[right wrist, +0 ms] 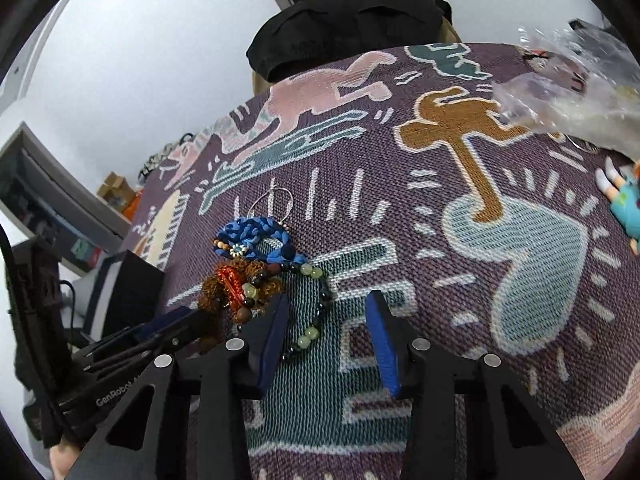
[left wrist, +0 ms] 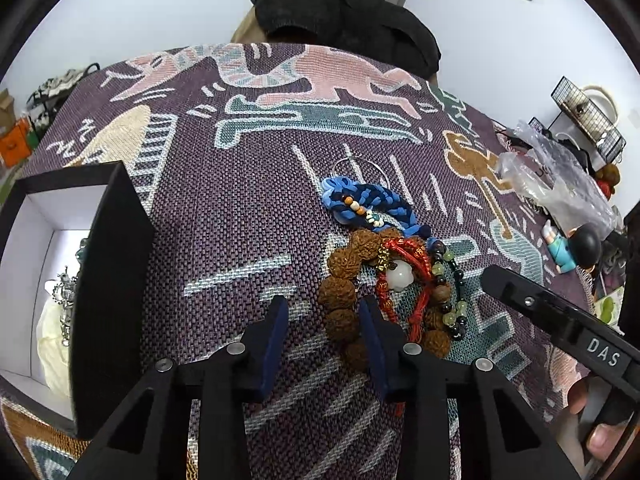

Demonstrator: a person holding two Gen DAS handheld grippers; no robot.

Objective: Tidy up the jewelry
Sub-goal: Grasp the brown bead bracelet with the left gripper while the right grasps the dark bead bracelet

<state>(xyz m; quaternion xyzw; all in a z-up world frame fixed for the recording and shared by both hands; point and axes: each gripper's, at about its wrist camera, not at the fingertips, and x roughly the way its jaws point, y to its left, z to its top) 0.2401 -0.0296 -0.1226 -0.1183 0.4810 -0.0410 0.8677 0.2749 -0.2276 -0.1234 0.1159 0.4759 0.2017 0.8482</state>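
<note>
A heap of jewelry lies on the patterned woven cloth (left wrist: 224,208). It holds a blue braided cord bracelet (left wrist: 360,198), a brown walnut-bead bracelet (left wrist: 338,296), a red cord bracelet (left wrist: 408,250) with a white bead, a green-and-dark bead bracelet (left wrist: 454,284) and a thin silver hoop (left wrist: 360,164). My left gripper (left wrist: 324,304) is open, with the walnut beads between its fingers, close to the right pad. My right gripper (right wrist: 328,298) is open too. A loop of the green-and-dark bead bracelet (right wrist: 316,320) lies between its fingers, next to the left pad.
A black box with white lining (left wrist: 108,280) stands open at the left, with silvery pieces inside. At the right lie a clear plastic bag (left wrist: 552,176) and a small figurine (left wrist: 576,248), with a wire rack (left wrist: 588,120) behind. A dark garment (left wrist: 344,16) hangs beyond the far edge.
</note>
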